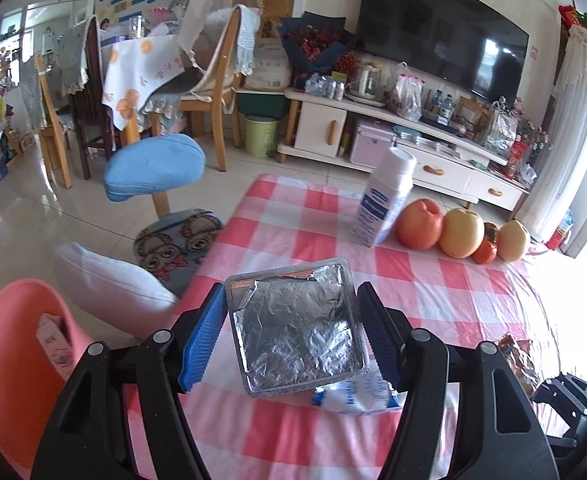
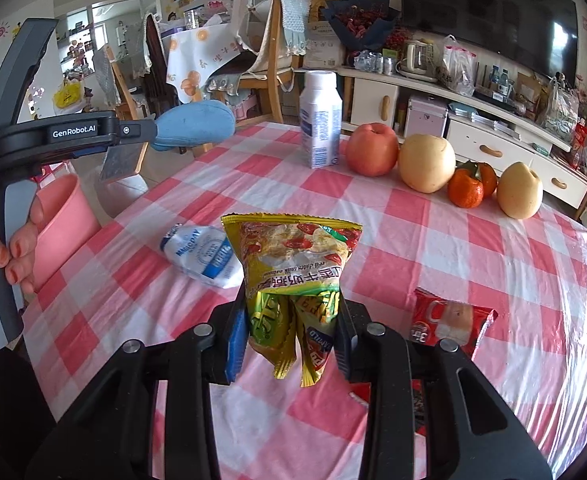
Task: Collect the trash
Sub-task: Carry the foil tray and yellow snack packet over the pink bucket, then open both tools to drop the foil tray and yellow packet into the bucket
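Note:
My left gripper is shut on a silver foil blister pack, held above the left edge of the pink checked table. The pack also shows in the right wrist view, above the pink bin. The pink bin stands low on the left with a carton inside. My right gripper is shut on a yellow snack wrapper, held above the table. A crumpled white and blue wrapper and a red wrapper lie on the table.
A white bottle, an apple, two pears and oranges stand at the table's far side. A blue chair and a white cushion are left of the table. A TV cabinet lines the back wall.

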`<state>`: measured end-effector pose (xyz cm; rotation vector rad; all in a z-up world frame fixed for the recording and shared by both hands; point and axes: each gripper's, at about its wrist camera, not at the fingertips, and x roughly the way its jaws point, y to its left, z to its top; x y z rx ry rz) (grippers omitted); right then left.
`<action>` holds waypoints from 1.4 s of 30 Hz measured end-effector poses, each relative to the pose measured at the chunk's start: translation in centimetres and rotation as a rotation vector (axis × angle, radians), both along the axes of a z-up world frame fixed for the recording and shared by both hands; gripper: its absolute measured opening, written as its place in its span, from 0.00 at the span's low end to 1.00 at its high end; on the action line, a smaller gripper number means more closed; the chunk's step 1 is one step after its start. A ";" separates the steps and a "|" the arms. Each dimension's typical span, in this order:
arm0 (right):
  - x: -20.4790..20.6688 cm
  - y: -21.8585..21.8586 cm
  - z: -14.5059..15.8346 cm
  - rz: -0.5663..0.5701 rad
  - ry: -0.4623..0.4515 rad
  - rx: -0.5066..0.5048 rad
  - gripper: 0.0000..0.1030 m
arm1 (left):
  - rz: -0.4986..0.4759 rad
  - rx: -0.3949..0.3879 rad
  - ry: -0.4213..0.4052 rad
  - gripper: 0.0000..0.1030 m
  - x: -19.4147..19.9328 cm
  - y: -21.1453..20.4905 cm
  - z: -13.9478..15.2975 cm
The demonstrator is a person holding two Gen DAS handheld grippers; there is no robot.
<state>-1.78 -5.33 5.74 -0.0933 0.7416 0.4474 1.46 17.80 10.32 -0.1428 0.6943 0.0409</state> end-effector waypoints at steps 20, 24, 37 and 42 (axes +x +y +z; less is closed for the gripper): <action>-3.4 13.8 2.8 0.234 -0.052 -0.034 0.36 | 0.284 0.024 -0.038 0.65 -4.1 12.4 2.6; -4.1 17.7 3.4 0.304 -0.072 -0.058 0.36 | 0.368 0.020 -0.038 0.65 -5.2 15.8 3.0; -5.3 29.2 3.9 0.498 -0.110 -0.129 0.36 | 0.544 -0.021 -0.003 0.65 -8.2 24.3 2.3; -5.2 31.6 3.2 0.534 -0.110 -0.157 0.37 | 0.574 -0.039 0.011 0.66 -8.7 25.8 1.7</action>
